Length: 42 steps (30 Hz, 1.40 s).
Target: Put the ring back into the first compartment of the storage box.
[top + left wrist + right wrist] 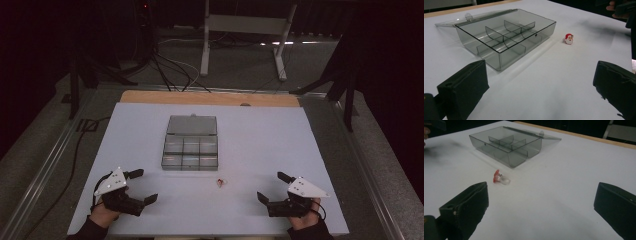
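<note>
A smoky clear compartment box (190, 148) sits mid-table with its lid (192, 125) laid open behind it; its six cells look empty (506, 37) (506, 146). A small red and white Santa figure (220, 182) lies on the white table just in front of the box's right corner (568, 39) (500, 178). My left gripper (142, 186) rests open at the near left, jaws wide apart with nothing between them (541, 87). At the near right my right gripper (274, 186) is also open and holds nothing (541, 207).
The white table top (260, 140) ends in a wooden strip (210, 98) at the far edge. Beyond it are a dark floor, cables (170, 70) and a white desk frame (245, 35). The other hand shows at the top right of the left gripper view (621, 10).
</note>
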### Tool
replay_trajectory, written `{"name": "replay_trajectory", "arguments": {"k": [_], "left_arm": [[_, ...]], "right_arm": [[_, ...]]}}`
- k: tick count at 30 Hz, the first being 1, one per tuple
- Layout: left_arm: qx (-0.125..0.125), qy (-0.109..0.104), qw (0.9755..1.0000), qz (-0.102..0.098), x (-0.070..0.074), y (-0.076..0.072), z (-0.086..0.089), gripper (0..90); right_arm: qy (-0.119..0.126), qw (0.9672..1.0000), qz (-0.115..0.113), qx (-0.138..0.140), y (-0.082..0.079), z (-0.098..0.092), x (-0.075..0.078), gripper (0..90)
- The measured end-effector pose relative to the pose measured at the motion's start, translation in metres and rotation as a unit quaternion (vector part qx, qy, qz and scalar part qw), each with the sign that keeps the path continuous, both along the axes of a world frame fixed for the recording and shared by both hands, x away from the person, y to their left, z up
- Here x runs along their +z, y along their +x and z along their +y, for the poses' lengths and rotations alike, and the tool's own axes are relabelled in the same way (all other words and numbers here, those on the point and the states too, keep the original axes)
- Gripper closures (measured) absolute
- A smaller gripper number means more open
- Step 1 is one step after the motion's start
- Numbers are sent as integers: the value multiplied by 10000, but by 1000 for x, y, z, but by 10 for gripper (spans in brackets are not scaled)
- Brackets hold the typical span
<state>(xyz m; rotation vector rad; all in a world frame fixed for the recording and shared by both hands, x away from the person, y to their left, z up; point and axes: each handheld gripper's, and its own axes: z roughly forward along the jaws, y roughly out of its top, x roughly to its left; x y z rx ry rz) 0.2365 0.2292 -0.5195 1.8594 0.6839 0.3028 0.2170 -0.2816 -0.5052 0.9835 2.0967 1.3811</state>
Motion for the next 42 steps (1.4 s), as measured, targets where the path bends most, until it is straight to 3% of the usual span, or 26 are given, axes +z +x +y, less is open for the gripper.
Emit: {"name": "replay_trajectory", "arguments": {"k": [22, 42], "left_arm": [[-114, 61, 9999, 42, 2, -1, -2, 4], [-316, -15, 9995, 56, 22, 3, -15, 4]], "right_arm": [[-4, 10000, -9, -48, 0, 1, 1, 0], [61, 10000, 0, -7, 0, 3, 2, 0]]}}
